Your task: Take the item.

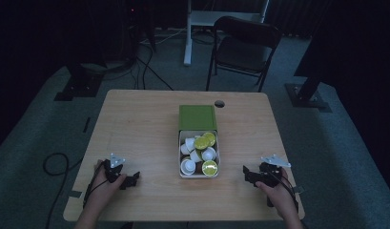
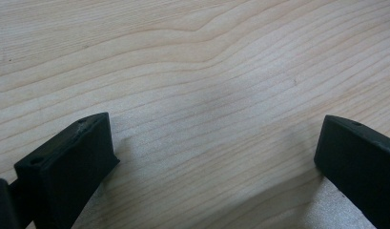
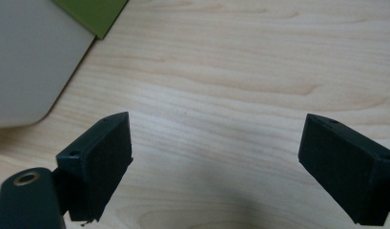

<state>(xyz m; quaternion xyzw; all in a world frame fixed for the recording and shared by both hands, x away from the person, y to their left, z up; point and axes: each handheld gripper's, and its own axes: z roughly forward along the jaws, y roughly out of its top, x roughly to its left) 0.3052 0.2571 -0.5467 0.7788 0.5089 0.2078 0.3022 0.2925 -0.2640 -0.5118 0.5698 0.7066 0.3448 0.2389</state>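
We rest both hands on the worktop [image 1: 135, 124], left tongs [image 1: 130, 180] and right tongs [image 1: 248, 174] spread and holding nothing, each well apart from the box [image 1: 198, 164] between them, likely a ready stance. The box lies mid-worktop, long axis running away from us, its open end with the cups [image 1: 202, 152] toward us, green sleeve [image 1: 197, 117] beyond.

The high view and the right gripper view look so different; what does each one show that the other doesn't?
From above: the whole table, both hands, the left gripper and right gripper, small cups with yellow-green lids inside the white box, and a chair behind. The right gripper view alone shows, close up, that gripper's jaws spread wide over bare wood, gripping nothing. Both share the wooden tabletop, the box's white wall and its green lid.
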